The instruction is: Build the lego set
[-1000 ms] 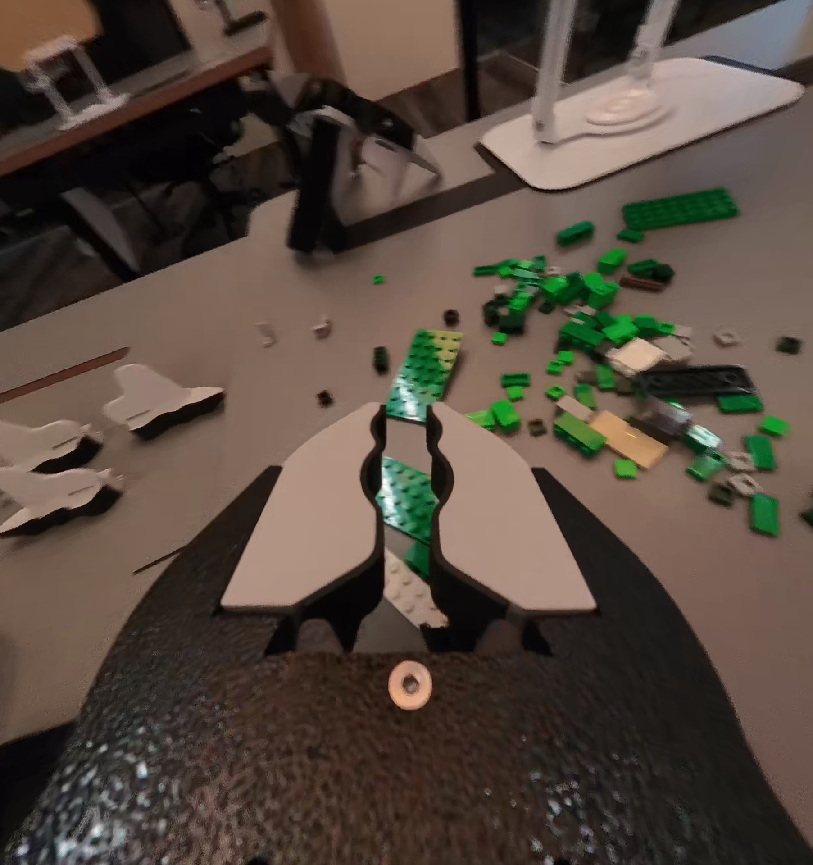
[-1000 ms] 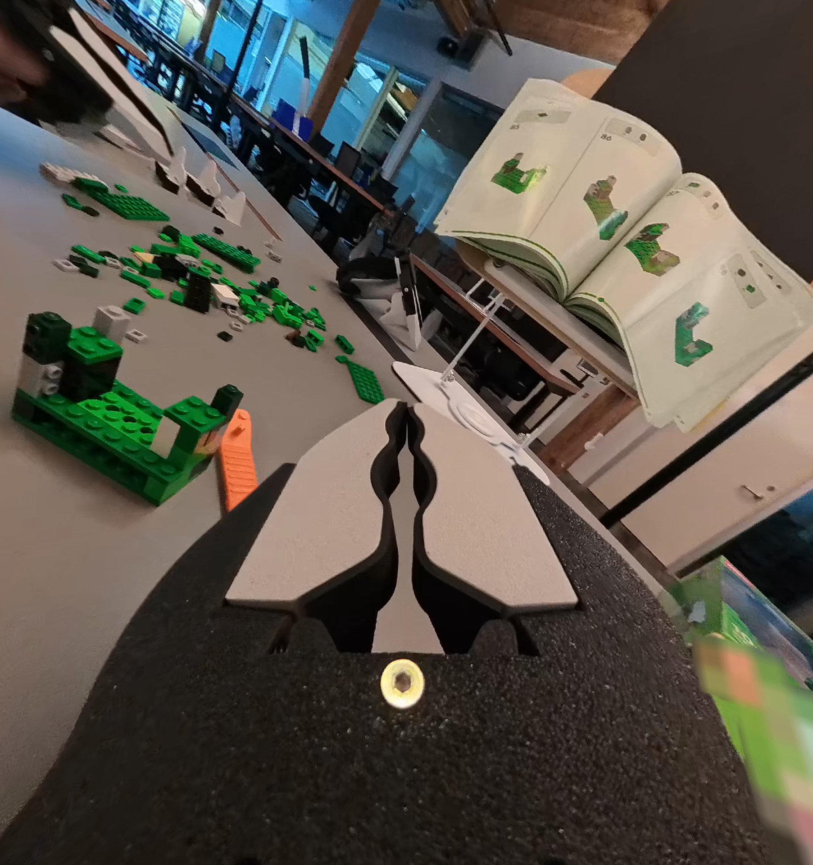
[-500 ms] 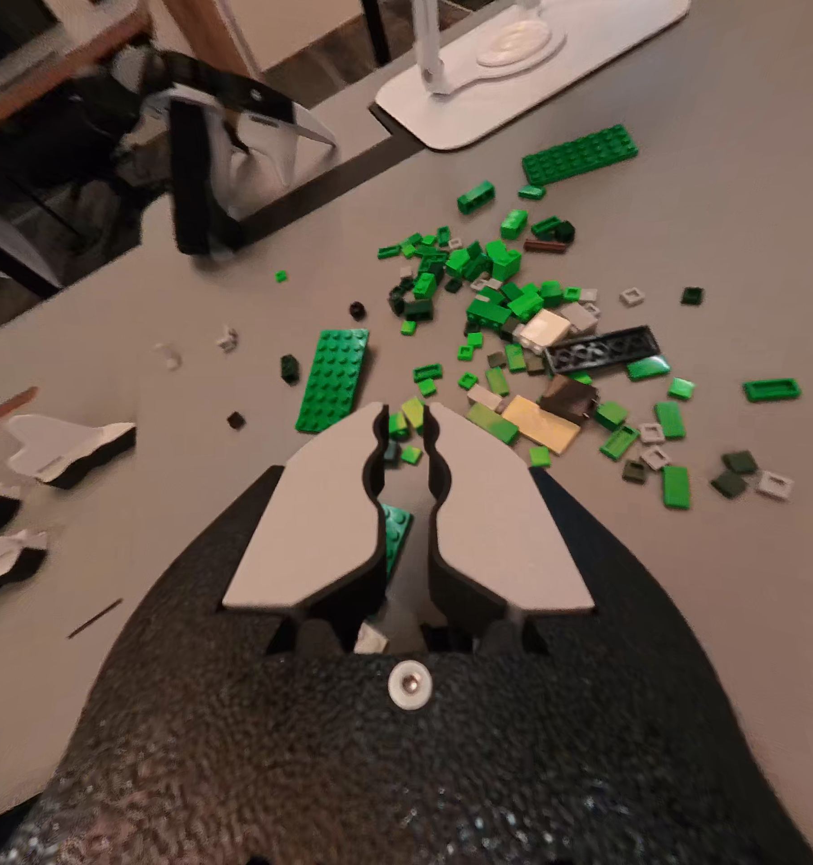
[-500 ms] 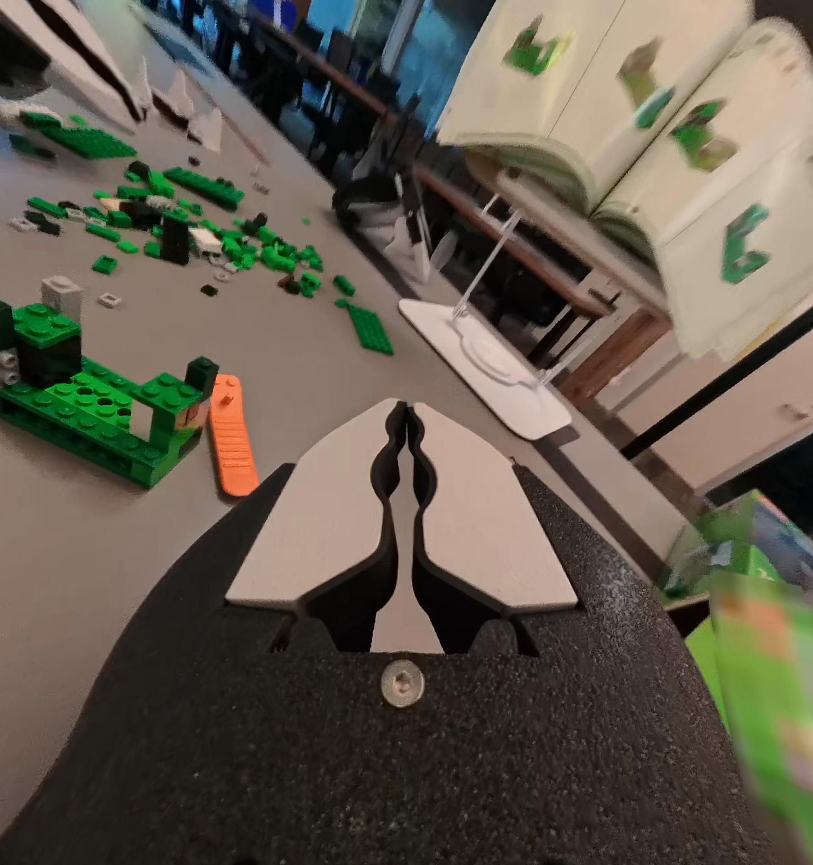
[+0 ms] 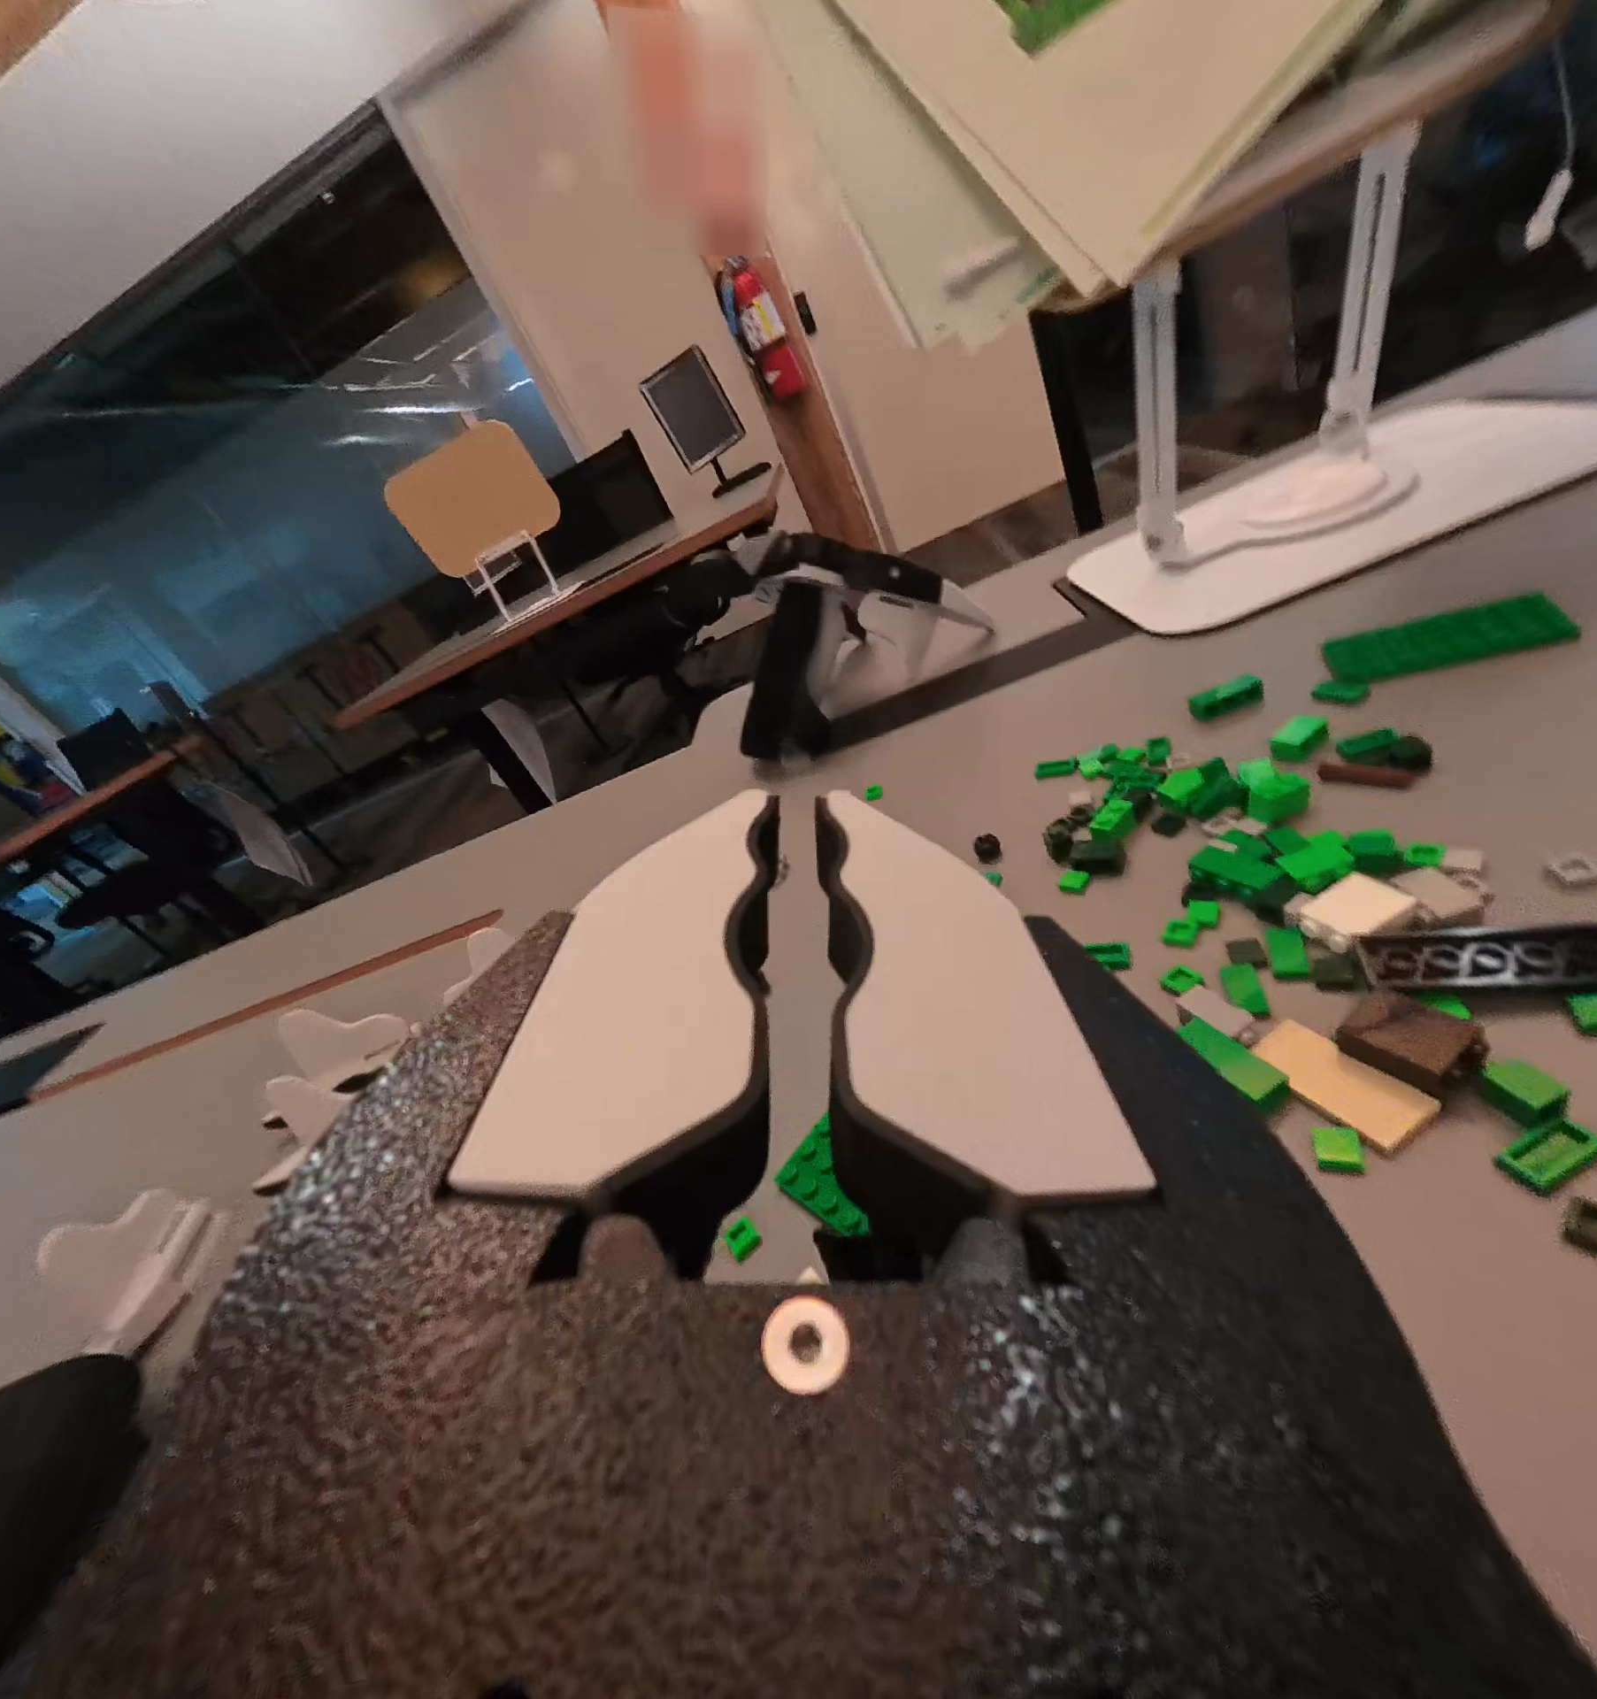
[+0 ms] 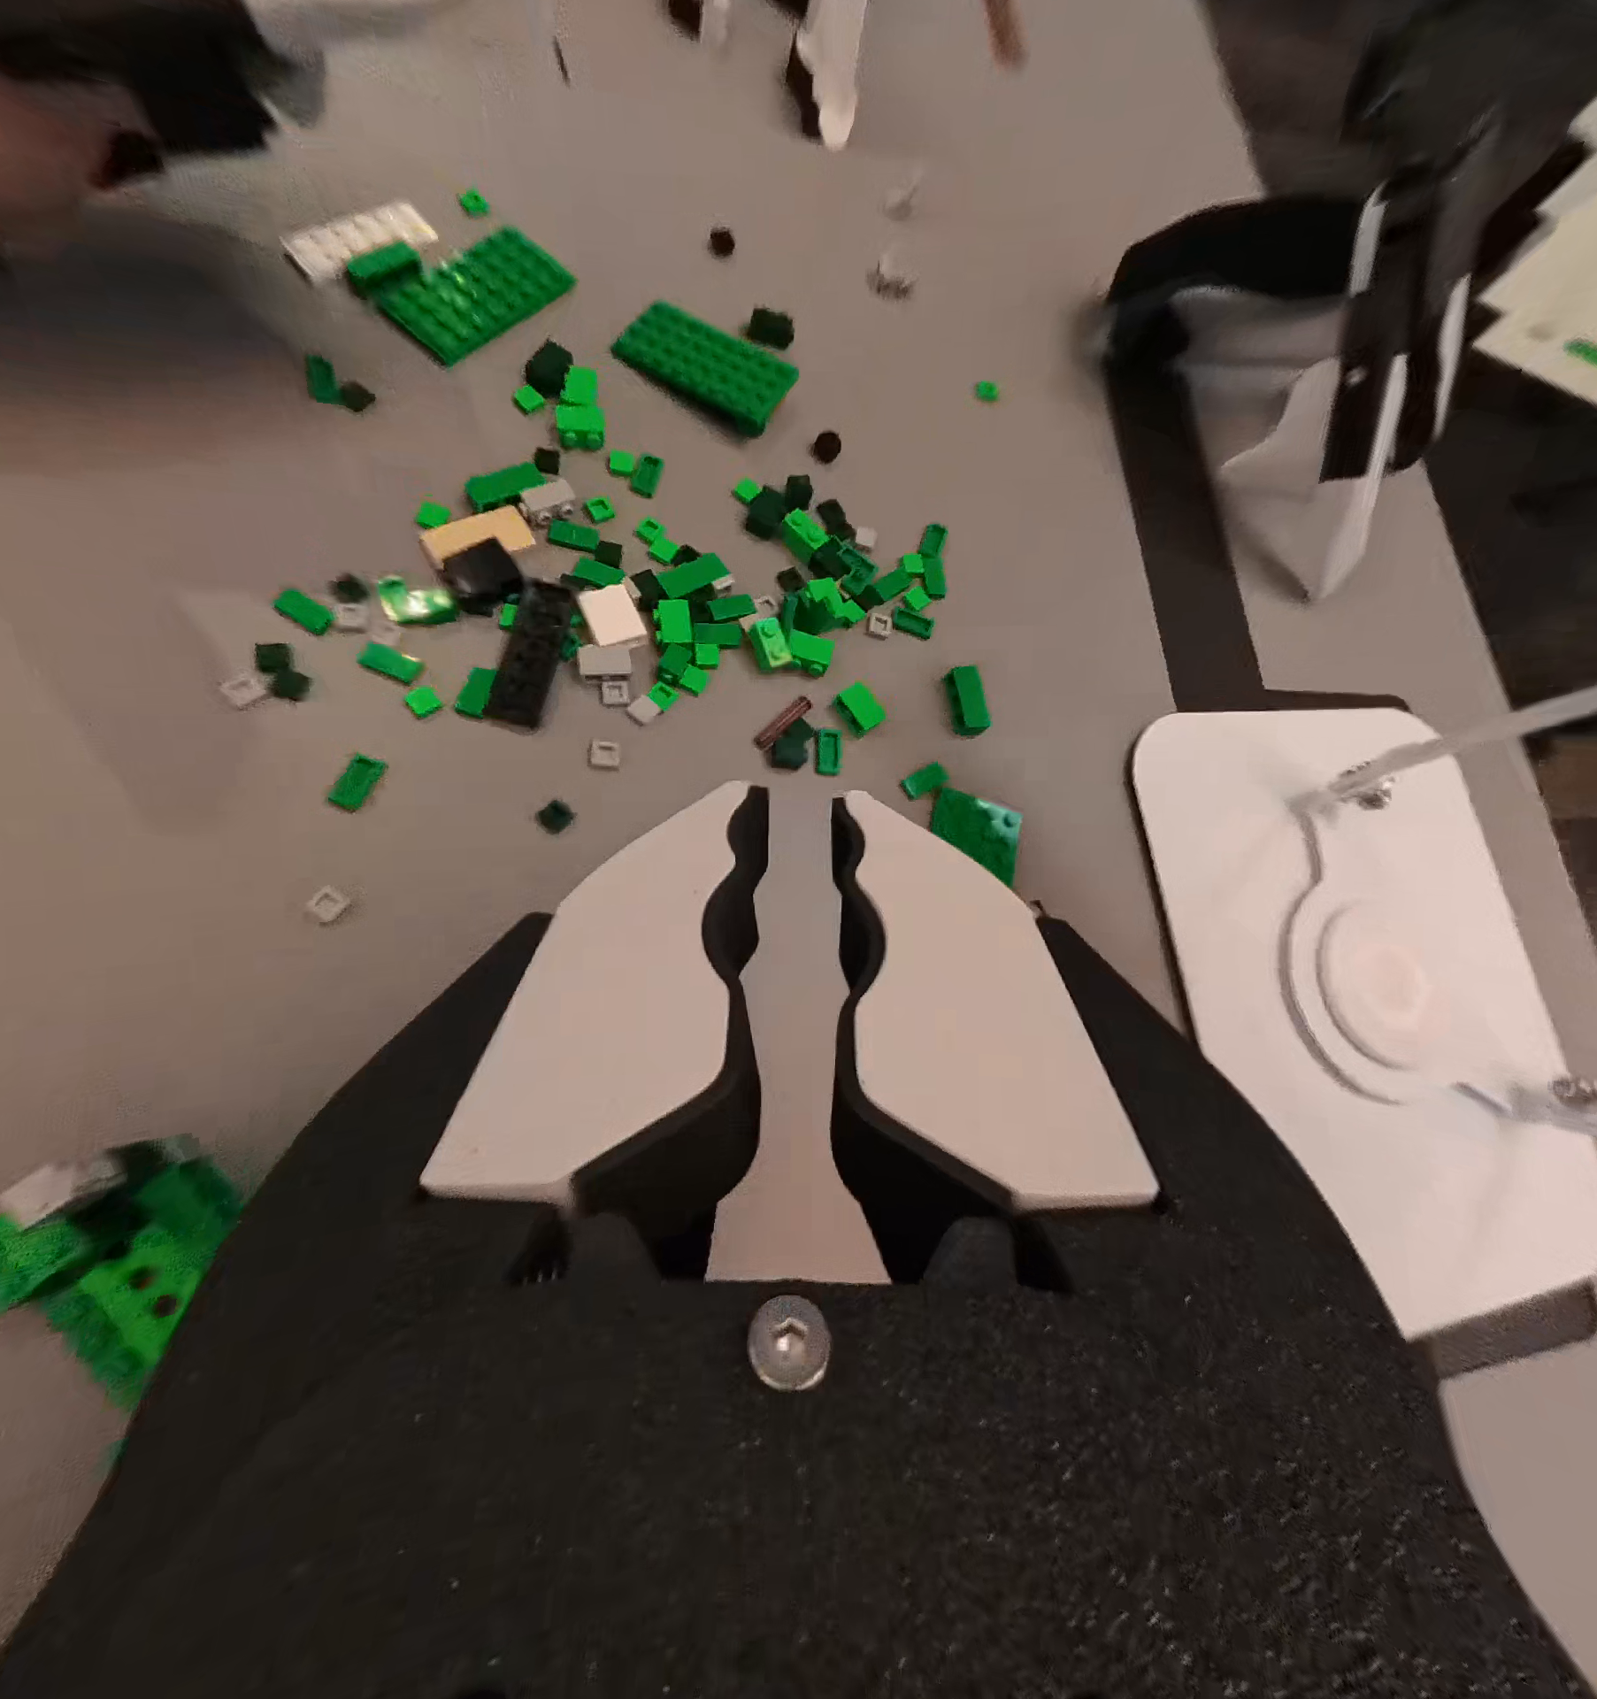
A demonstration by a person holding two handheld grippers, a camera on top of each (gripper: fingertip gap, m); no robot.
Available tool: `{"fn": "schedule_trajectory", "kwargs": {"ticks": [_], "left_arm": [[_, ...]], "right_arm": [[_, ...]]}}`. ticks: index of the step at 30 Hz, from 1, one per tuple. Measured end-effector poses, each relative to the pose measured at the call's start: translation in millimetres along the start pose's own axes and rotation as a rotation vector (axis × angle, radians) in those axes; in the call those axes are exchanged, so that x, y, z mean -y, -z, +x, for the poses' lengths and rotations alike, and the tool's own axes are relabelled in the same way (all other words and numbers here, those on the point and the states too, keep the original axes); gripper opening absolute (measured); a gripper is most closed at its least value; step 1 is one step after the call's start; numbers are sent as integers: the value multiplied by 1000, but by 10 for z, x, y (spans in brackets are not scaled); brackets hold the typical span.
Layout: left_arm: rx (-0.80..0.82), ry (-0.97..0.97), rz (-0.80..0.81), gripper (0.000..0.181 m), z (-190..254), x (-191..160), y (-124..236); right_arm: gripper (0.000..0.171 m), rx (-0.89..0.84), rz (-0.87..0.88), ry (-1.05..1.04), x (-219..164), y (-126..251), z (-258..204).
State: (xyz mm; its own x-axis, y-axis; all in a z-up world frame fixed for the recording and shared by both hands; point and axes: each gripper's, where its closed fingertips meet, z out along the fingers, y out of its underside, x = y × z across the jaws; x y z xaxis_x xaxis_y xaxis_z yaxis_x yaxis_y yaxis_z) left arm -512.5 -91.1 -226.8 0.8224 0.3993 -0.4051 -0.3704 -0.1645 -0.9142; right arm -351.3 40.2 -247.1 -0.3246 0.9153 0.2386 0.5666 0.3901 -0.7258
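Observation:
A pile of loose green, grey and black Lego pieces (image 6: 684, 598) lies on the grey table (image 6: 132, 827). My right gripper (image 6: 799, 800) hovers just in front of the pile, jaws slightly apart and empty. Two green plates (image 6: 473, 294) (image 6: 707, 363) lie beyond the pile, and another green plate (image 6: 978, 827) sits partly under my right finger. The partial green build (image 6: 87, 1259) is blurred at bottom left. My left gripper (image 5: 796, 798) is raised and empty, with a narrow slit between its jaws. The pile (image 5: 1282, 873) is to its right, and a green plate (image 5: 817, 1186) shows below it.
The open instruction booklet (image 5: 1052, 138) rests on a stand with a white base (image 6: 1373, 1011) at the right. A black and white spare gripper (image 5: 831, 644) lies at the table's far edge. White spare finger parts (image 5: 335, 1039) lie at the left. A blurred hand (image 6: 59, 101) is at top left. Some 20 cm of space lies between my two pairs of fingers. The green plate (image 5: 817, 1186) lies some 11 cm from my left tips, 25 cm from my right tips. It is also in sight in the right wrist view (image 6: 506, 254).
My right gripper swung from facing the booklet down over the pile, and its jaws opened a little. My left gripper tilted up off the pieces and its jaws narrowed.

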Motion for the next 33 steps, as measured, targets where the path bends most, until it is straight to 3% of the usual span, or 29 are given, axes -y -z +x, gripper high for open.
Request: {"fn": "schedule_trajectory", "kwargs": {"ticks": [4,10,17,25,33], "left_arm": [[20,132,2,7,-160,-64,-7],[69,231,30,4,-338,-73,11],[94,385,64,3,-508,-111,34],[84,444,81,2,-541,-111,38],[39,405,81,0,-429,-66,5]], "right_arm": [[13,-17,-186,128,-91,-331,235],[16,43,-331,104,-159,-675,341],[16,65,-367,-133,57,-980,337],[17,32,-518,-320,-67,-1005,481],[19,62,-438,-532,49,-1089,556]]}}
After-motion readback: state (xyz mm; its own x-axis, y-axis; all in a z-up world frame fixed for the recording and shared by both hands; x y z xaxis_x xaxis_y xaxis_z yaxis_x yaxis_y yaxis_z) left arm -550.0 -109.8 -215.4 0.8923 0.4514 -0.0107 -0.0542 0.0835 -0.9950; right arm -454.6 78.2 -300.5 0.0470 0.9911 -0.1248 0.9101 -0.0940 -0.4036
